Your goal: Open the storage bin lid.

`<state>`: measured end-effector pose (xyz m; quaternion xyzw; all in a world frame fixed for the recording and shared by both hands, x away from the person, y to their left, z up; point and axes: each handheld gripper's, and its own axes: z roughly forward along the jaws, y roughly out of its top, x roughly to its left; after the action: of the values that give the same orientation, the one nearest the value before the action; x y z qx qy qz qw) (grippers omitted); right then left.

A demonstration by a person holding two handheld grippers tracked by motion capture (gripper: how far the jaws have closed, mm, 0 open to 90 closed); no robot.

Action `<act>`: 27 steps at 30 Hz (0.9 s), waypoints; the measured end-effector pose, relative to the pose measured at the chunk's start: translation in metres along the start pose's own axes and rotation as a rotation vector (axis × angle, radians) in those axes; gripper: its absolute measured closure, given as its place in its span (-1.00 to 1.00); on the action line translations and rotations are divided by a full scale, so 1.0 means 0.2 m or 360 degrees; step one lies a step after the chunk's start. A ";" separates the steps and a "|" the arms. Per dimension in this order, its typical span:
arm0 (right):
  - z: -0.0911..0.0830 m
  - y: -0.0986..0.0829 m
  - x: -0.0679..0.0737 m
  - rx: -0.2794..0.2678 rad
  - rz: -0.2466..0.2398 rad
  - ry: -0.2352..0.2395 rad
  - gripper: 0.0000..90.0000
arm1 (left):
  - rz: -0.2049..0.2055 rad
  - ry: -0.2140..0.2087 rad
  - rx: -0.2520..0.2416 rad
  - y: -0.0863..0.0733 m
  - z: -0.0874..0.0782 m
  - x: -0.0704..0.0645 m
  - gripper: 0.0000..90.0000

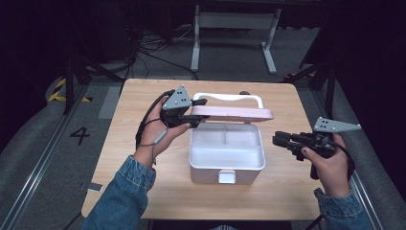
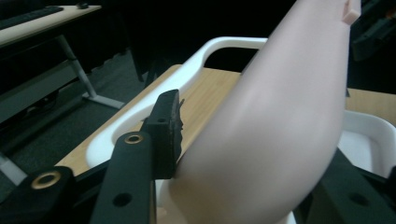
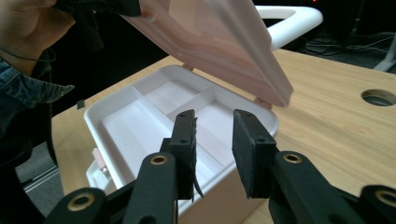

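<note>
Grasping the pink lid (image 1: 233, 113) at its left edge, left gripper (image 1: 195, 114) clenched, lid half raised over white box (image 1: 227, 165), right gripper (image 1: 277, 140) released, near box's right side.

Wooden table (image 1: 143, 187); white box (image 1: 225, 165) resting centre.

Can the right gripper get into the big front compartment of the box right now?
Probably yes. The left gripper holds the pink lid up, so the front compartment lies uncovered, and the right gripper hovers open just beside the box.
</note>
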<state>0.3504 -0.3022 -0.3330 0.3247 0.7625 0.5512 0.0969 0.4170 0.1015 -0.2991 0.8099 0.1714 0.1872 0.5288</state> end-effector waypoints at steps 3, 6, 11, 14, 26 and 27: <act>-0.01 0.00 -0.02 -0.0004 0.0001 -0.0036 0.55 | -0.0054 0.0015 -0.0009 0.01 0.02 0.03 0.38; -0.02 -0.01 -0.03 0.0005 0.0011 -0.0064 0.53 | -0.0072 0.0024 0.0001 0.02 0.03 0.04 0.38; 0.00 -0.03 -0.06 0.0053 0.0005 -0.0107 0.52 | -0.0094 0.0062 0.0000 0.04 0.05 0.08 0.37; 0.00 -0.03 -0.07 0.0050 0.0020 -0.0118 0.51 | -0.0101 0.0089 0.0015 0.05 0.07 0.10 0.37; -0.12 -0.04 -0.22 0.0043 0.0039 -0.0269 0.44 | -0.0234 0.0220 0.0145 0.10 0.21 0.24 0.25; -0.12 -0.04 -0.23 0.0047 0.0054 -0.0267 0.43 | -0.0242 0.0225 0.0155 0.10 0.22 0.25 0.23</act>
<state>0.3703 -0.3498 -0.3417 0.3839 0.7541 0.5123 0.1462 0.4844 0.0829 -0.2915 0.8041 0.2781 0.1946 0.4880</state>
